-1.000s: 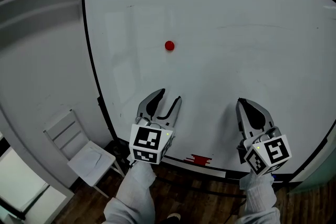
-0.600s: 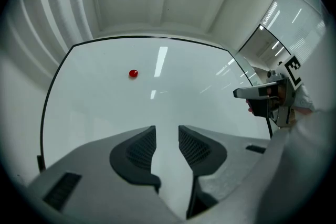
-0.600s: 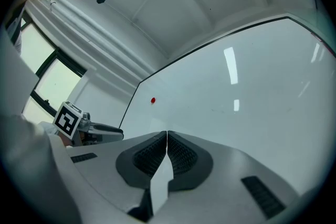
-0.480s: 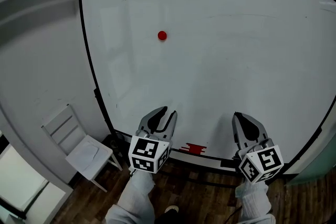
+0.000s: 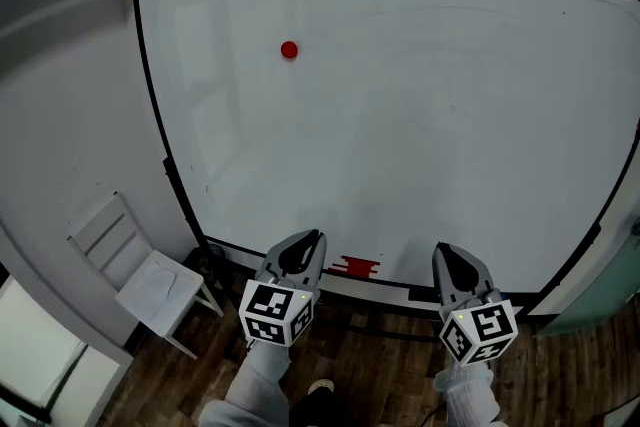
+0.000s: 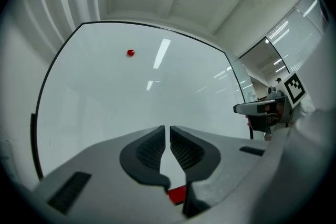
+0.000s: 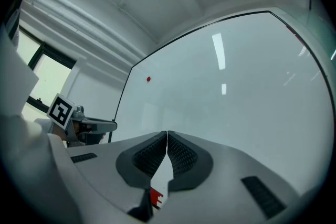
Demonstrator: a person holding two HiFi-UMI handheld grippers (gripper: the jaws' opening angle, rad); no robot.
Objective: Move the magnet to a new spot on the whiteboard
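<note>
Head view: the small round red magnet [image 5: 289,49] sits on the large black-framed whiteboard [image 5: 400,115], in its upper left part, near the left frame edge. Both tools hang low, at the board's bottom edge and well apart from the magnet. The left gripper [image 5: 307,239] is just left of a flat red object [image 5: 357,266] lying on the board's bottom ledge. The right gripper [image 5: 446,251] is to the right of that object. Neither carries anything.

Left gripper view: the left gripper [image 6: 169,128] has its jaws closing, with only a thin slit left and nothing between them. The magnet [image 6: 130,52] shows far up the whiteboard [image 6: 131,107], toward its upper left corner.

Right gripper view: the right gripper [image 7: 166,135] has its jaws together at the tips, empty. The magnet [image 7: 148,79] is a small dot near the whiteboard's [image 7: 236,113] left frame, far ahead.

As a judgement, the magnet is in nobody's grip and both tools are drawn off to the bottom of the board. So either the move has not begun or the magnet has already been set down. These pictures alone cannot say which. If it has not begun, the reach, the grasp, the carry and the placing on the board all remain.
</note>
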